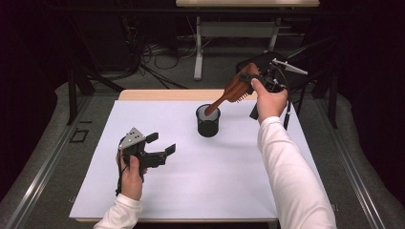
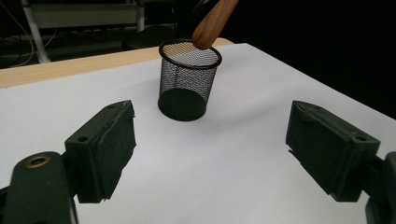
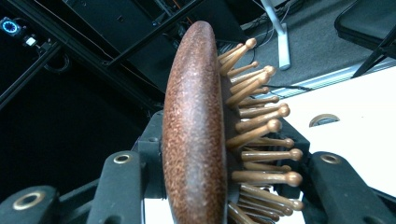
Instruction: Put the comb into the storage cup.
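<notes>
A black mesh cup (image 1: 207, 125) (image 2: 189, 79) stands upright on the white table top (image 1: 191, 181), a little behind its middle. My right gripper (image 1: 248, 78) (image 3: 224, 163) is raised behind and to the right of the cup, shut on the head of a brown wooden hairbrush (image 1: 234, 88) (image 3: 196, 140); the pin bristles (image 3: 257, 135) point sideways. The brush slants down to the left, and its handle tip (image 2: 212, 21) is at the cup's mouth. My left gripper (image 1: 157, 145) (image 2: 210, 154) rests low at the front left, open and holding nothing, pointing at the cup.
A wooden table edge (image 1: 157, 94) runs behind the white top. Beyond it are a second desk's leg (image 1: 198, 47), floor cables (image 1: 157, 57) and a black chair (image 1: 260, 59) at the back right. Dark frames flank the table.
</notes>
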